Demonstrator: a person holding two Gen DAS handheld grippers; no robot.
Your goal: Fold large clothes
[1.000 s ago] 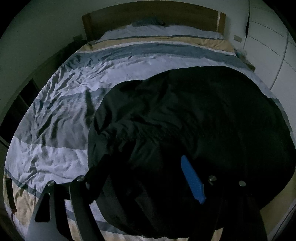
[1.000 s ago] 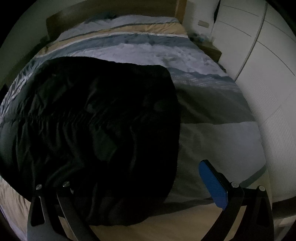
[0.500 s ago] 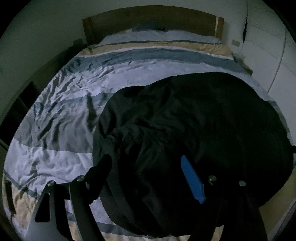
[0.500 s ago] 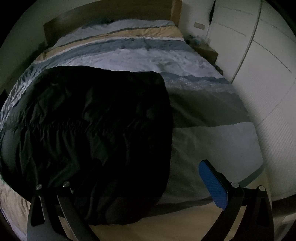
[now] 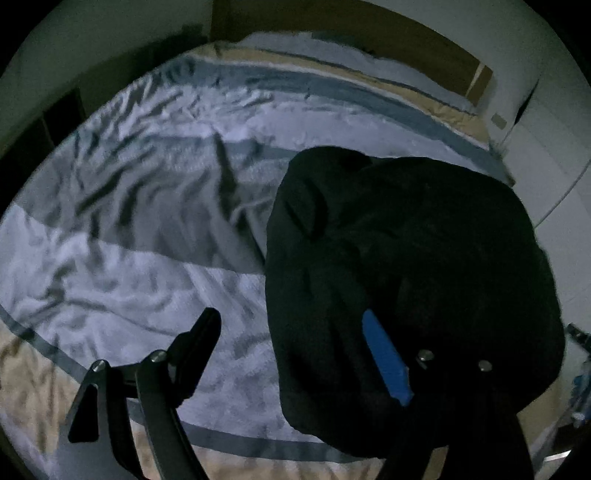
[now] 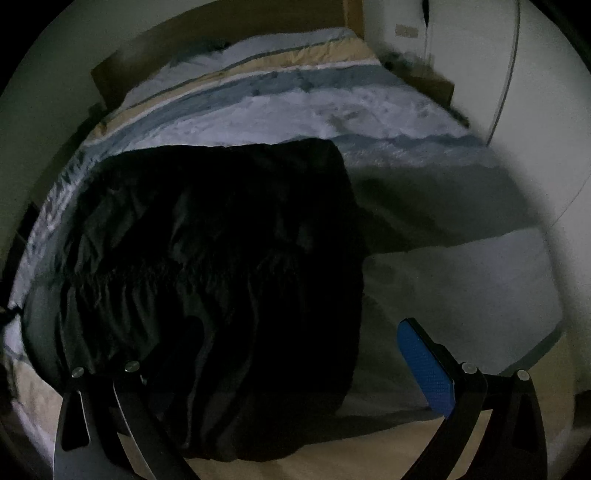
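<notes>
A large black garment (image 5: 413, 266) lies spread on the striped bed cover, at the right in the left wrist view and at the left in the right wrist view (image 6: 214, 266). My left gripper (image 5: 295, 343) is open and empty above the garment's left edge; its blue pad (image 5: 388, 362) shows against the black cloth. My right gripper (image 6: 295, 354) is open and empty above the garment's right edge; its blue pad (image 6: 424, 369) is over the bed cover. The dim light hides the garment's folds.
The bed (image 5: 147, 229) has a crumpled cover in grey, white, blue and tan stripes. A wooden headboard (image 5: 369, 33) stands at the far end. White wardrobe doors (image 6: 535, 110) run along the right side. A dark shelf (image 5: 44, 125) stands at the left.
The left gripper has swung left and tilted, so the garment sits further right in its view. The right gripper has tilted a little and the view is blurred. Both stay open.
</notes>
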